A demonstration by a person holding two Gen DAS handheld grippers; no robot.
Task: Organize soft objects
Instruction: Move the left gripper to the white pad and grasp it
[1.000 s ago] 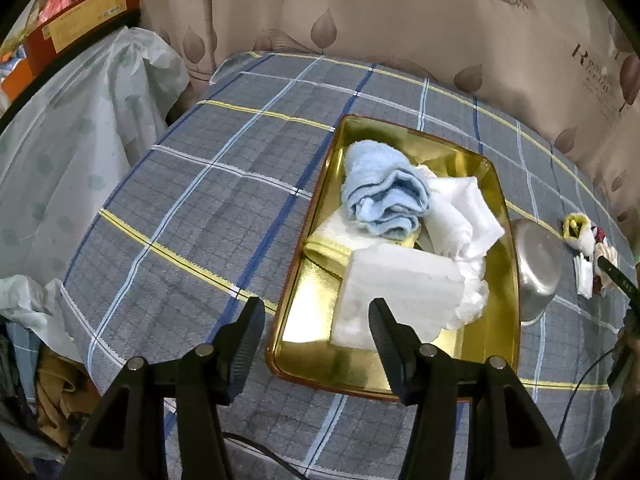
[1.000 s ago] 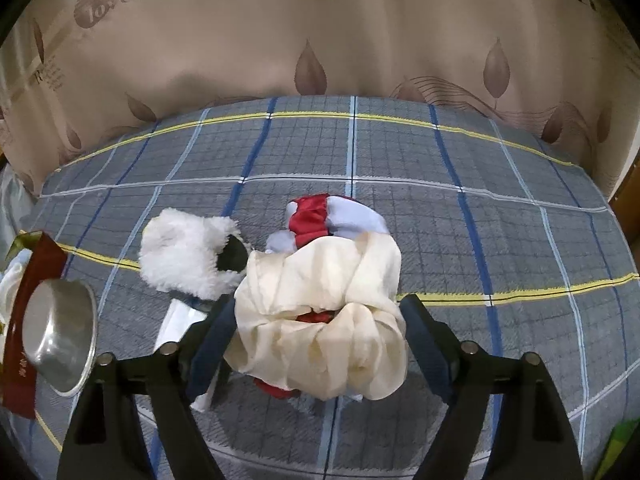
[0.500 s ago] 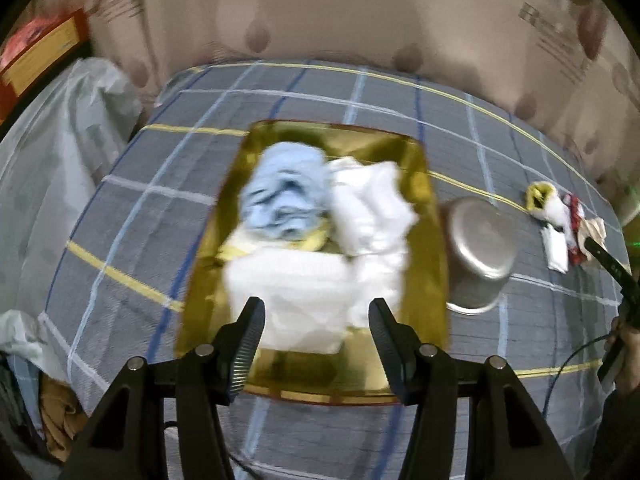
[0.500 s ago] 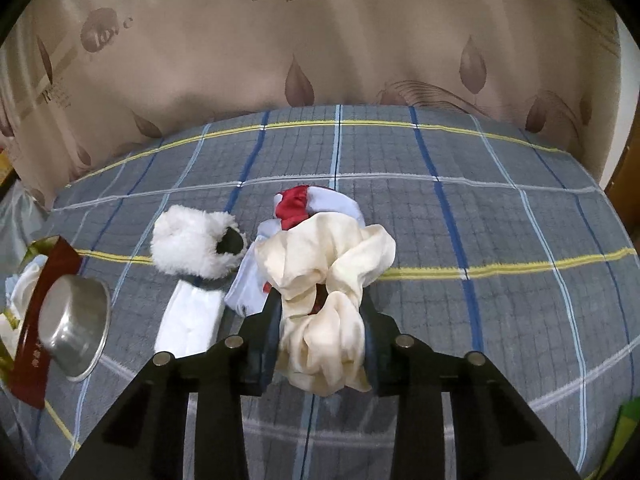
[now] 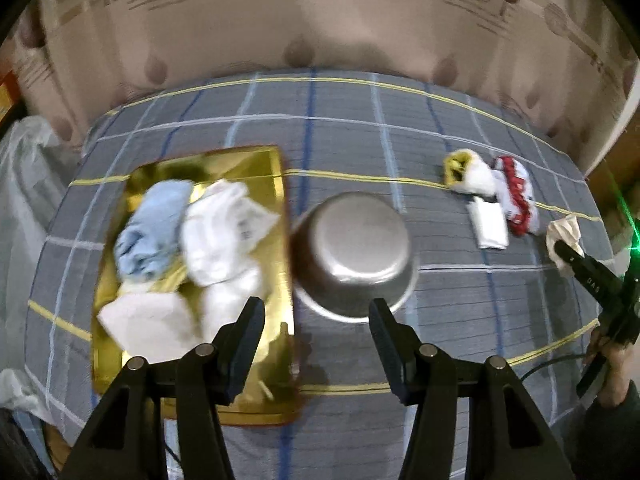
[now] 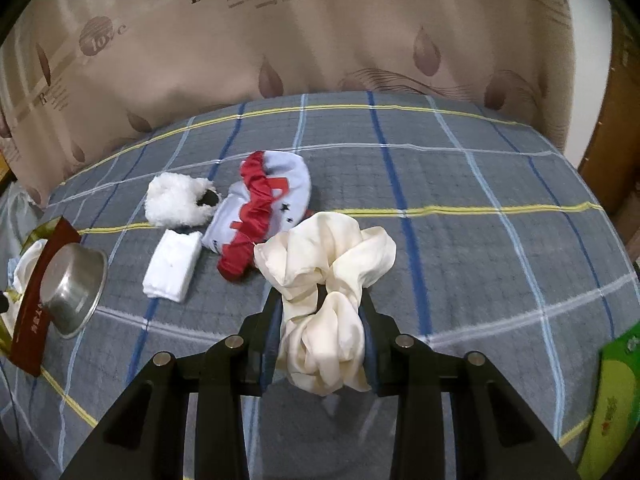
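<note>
Cream scarf (image 6: 326, 304) now pinched in the right tongs (image 6: 322, 336), lifted clear of the sock pile (image 6: 262, 220); left tongs (image 5: 316, 344), released, swing from tray (image 5: 280, 400) over bowl (image 5: 352, 256).

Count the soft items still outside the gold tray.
4. The cream cloth is clamped in the right gripper. On the bedspread: the fluffy white slipper, the folded white cloth, the red-and-white garment. Others may be hidden.
</note>
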